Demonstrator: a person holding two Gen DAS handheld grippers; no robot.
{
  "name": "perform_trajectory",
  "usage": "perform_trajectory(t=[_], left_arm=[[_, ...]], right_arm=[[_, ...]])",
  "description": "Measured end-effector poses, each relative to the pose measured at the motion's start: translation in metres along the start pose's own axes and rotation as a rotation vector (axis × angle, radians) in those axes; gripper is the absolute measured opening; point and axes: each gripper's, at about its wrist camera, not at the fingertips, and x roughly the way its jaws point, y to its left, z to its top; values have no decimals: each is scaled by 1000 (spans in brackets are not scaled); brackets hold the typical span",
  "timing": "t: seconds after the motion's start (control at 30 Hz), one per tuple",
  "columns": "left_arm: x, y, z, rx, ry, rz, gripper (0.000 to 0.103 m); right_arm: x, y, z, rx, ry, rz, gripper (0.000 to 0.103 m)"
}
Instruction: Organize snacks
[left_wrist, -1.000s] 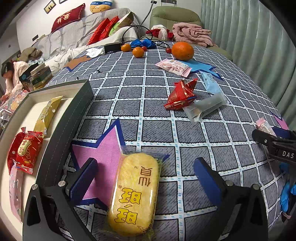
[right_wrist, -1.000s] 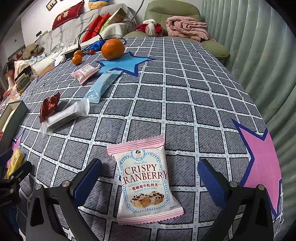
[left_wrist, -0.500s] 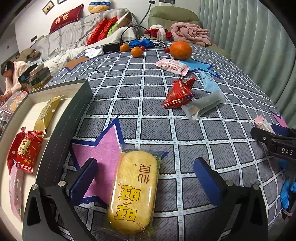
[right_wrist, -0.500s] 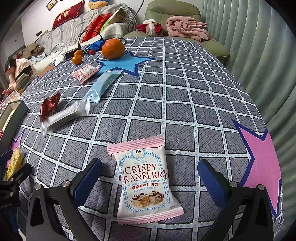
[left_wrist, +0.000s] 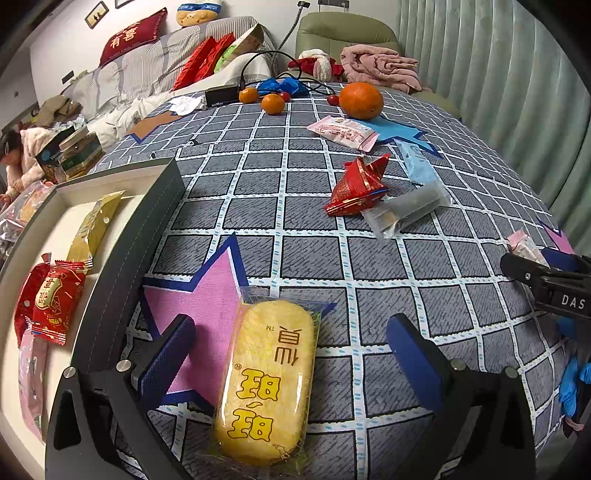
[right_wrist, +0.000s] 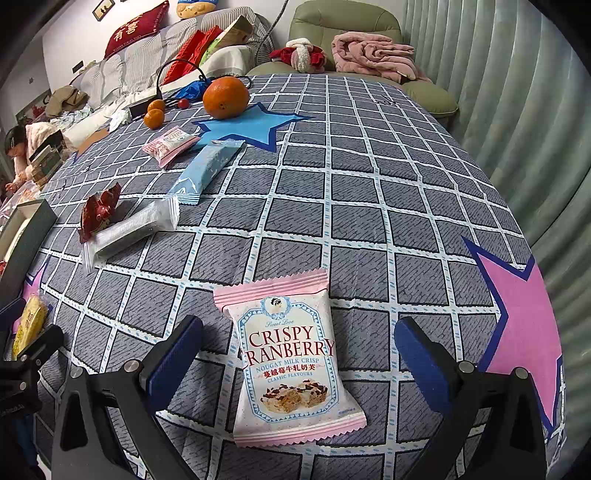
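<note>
A green curtain (left_wrist: 517, 96) is hung on the right; a green armchair (right_wrist: 343, 22) is seen at the back; a striped sofa (left_wrist: 147, 70) is set by the white wall (left_wrist: 66, 48).

Each hand-held claw is a matte black plastic frame: the left claw (left_wrist: 286, 358) and the right claw (right_wrist: 299, 356) both end in two rectangular, ribbed dark-blue fingertips (left_wrist: 166, 356), each arm fastened with round silver screws. White letters "DAS" mark the right claw's black body, and a bright blue glove (left_wrist: 572, 384) shows beneath it.
</note>
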Motion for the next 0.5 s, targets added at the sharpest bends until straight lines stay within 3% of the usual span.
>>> perform_trajectory(t=[0.23,0.5], left_arm=[[0,0,0,3,13,0,103],[2,0,5,21,111,-8,103]], right_arm=[[1,0,1,0,0,0,103],[0,0,0,-1,2,0,103]])
